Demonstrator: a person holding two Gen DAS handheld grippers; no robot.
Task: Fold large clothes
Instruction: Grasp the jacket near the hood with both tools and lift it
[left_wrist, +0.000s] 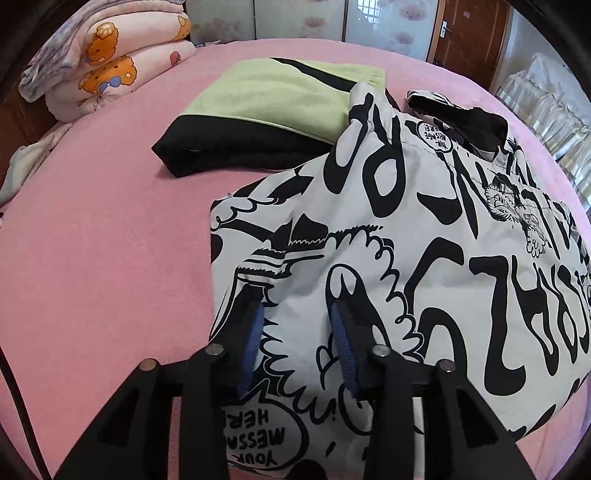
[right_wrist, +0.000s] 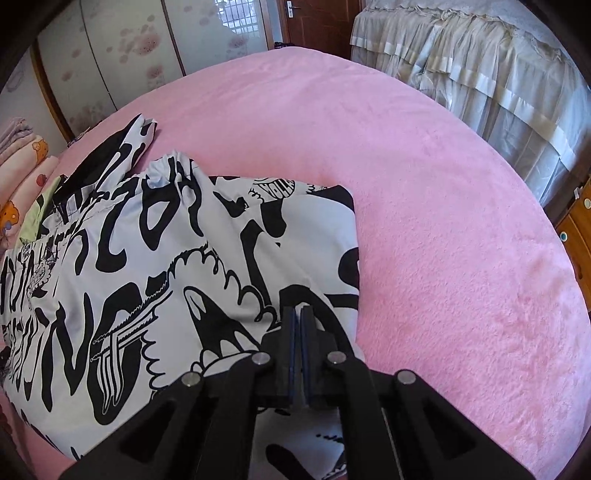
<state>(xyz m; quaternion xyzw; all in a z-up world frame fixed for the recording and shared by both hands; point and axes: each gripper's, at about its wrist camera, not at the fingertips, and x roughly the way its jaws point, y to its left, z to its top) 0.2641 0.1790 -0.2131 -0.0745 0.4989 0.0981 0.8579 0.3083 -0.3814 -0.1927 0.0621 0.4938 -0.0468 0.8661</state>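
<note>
A large white garment with black cartoon lettering (left_wrist: 406, 236) lies partly folded on the pink bed; it also shows in the right wrist view (right_wrist: 177, 258). My left gripper (left_wrist: 298, 314) is open, its blue-padded fingers (left_wrist: 255, 332) spread just above the garment's near left part. My right gripper (right_wrist: 298, 312) is shut, its fingers pressed together over the garment's near right edge. I cannot tell whether cloth is pinched between them.
A folded green and black garment (left_wrist: 273, 110) lies behind the printed one. A stack of pink quilts (left_wrist: 107, 62) sits at the bed's far left. The pink bedsheet (right_wrist: 443, 221) spreads to the right. A curtained bed (right_wrist: 480, 74) and wooden drawers (right_wrist: 576, 229) stand beyond.
</note>
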